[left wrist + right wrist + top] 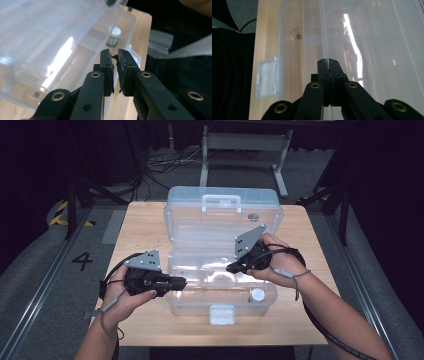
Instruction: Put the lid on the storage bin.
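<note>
A clear box (pixel 222 270) sits open mid-table, latch (pixel 222 314) at six o'clock, lid (pixel 222 212) upright at twelve. At eight o'clock the left gripper (pixel 182 282), jaws barely apart on nothing, meets the box's left wall. At three o'clock the right gripper (pixel 231 268), pressed together, seemingly pinches a thin inner tray's edge (pixel 328 37), likely to lift it.

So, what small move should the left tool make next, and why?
Probably move the left tool in over the left side of the clear box and grip there: the right tool is shut on a thin clear wall, while the left one hangs free beside it.
</note>
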Action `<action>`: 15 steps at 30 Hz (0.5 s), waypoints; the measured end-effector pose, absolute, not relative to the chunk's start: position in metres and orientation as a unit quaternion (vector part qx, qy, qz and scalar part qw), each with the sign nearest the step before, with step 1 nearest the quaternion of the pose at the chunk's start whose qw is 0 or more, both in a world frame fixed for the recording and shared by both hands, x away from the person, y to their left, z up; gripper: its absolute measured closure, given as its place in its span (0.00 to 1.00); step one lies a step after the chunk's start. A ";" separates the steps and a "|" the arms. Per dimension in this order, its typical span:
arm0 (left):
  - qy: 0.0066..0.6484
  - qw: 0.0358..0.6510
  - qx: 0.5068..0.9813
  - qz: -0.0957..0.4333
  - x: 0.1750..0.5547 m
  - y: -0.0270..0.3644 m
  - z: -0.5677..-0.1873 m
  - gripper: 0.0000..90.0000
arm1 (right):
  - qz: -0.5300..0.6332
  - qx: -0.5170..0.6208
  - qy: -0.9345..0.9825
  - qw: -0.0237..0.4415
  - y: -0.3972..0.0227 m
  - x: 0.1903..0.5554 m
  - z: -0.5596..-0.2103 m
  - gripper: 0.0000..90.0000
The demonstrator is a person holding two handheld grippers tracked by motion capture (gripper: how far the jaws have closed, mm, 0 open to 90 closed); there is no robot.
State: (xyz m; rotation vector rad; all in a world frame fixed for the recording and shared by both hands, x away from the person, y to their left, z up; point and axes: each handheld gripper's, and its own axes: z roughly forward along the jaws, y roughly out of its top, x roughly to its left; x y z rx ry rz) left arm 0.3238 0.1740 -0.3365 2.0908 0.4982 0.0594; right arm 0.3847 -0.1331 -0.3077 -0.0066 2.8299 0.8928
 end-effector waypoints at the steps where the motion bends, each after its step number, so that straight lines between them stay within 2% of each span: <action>1: 0.204 0.476 0.855 0.024 0.324 0.174 -0.337 0.92 | 0.300 -0.002 0.950 0.087 -0.133 0.385 -0.308 1.00; 15: 0.263 0.500 0.822 0.073 0.331 0.191 -0.321 0.92 | 0.299 0.001 0.950 0.089 -0.133 0.376 -0.312 1.00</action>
